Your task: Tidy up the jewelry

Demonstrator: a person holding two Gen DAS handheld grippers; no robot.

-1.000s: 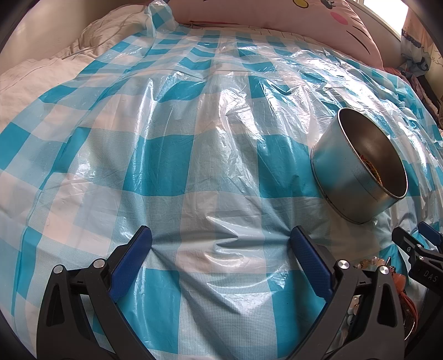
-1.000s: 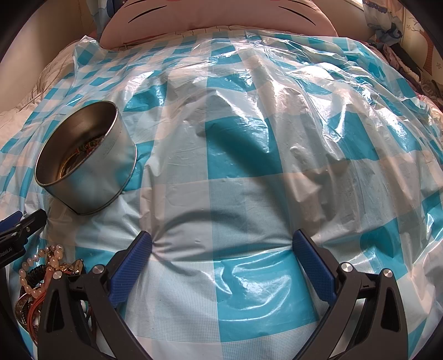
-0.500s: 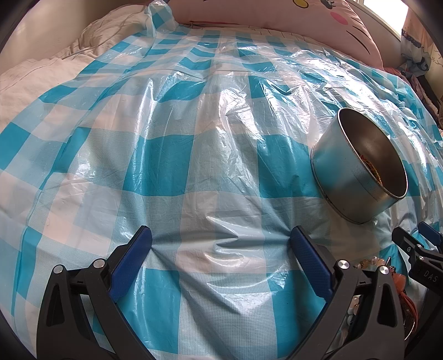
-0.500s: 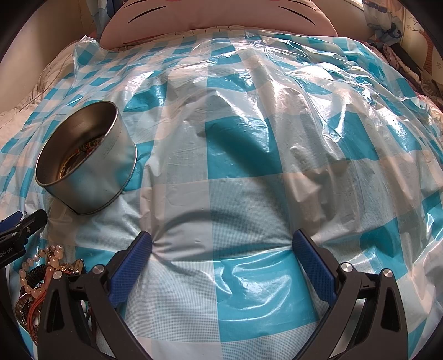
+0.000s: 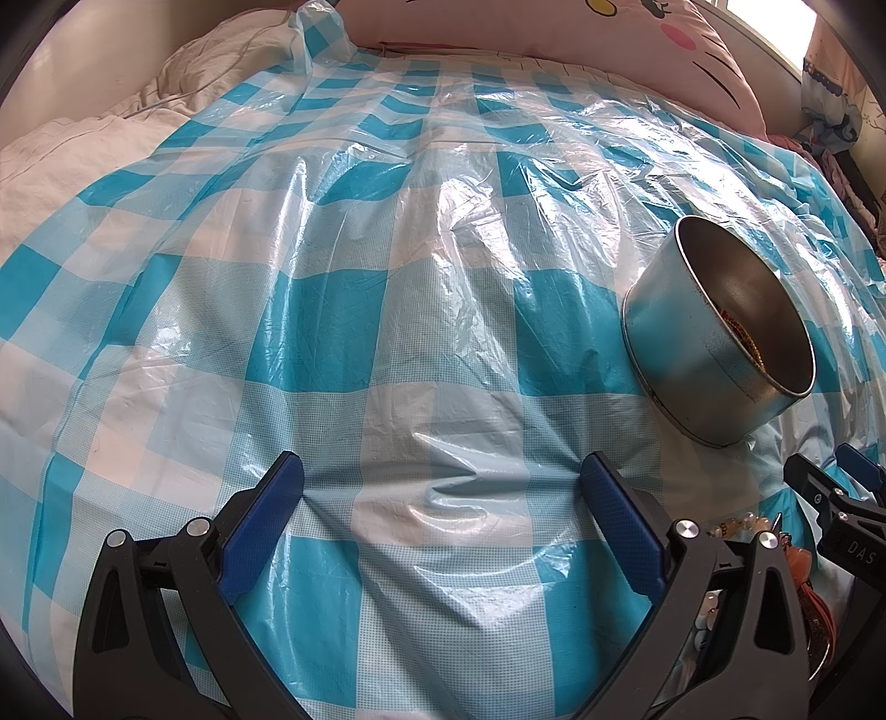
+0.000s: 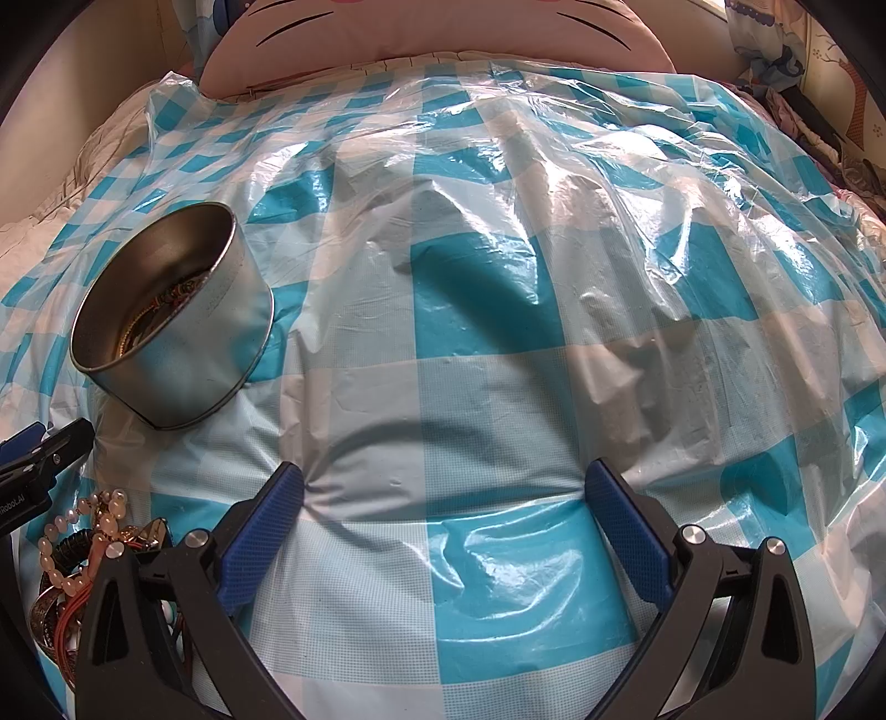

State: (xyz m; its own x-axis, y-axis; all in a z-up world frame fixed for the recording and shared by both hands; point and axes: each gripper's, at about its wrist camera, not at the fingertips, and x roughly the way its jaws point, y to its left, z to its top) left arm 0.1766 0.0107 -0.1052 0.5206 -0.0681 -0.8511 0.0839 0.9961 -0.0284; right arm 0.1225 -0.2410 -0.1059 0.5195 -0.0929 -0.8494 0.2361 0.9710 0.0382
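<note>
We rest both hand-held grippers, left point(image 5: 440, 479) and right point(image 6: 443, 482), spread and empty, on the blue checked plastic sheet point(image 6: 476, 310); the round metal tin point(image 6: 171, 327) waits between them, near the loose bead jewelry point(image 6: 83, 531).

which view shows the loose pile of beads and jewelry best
The right wrist view: the jewelry pile lies largely exposed at lower left, pearl strands distinct. The left wrist view shows only scraps behind its own tool.

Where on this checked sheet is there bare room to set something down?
Bare checked sheet runs from the metal tin rightward to the far pillow. Crowded: the jewelry pile below the tin, between both grippers.
</note>
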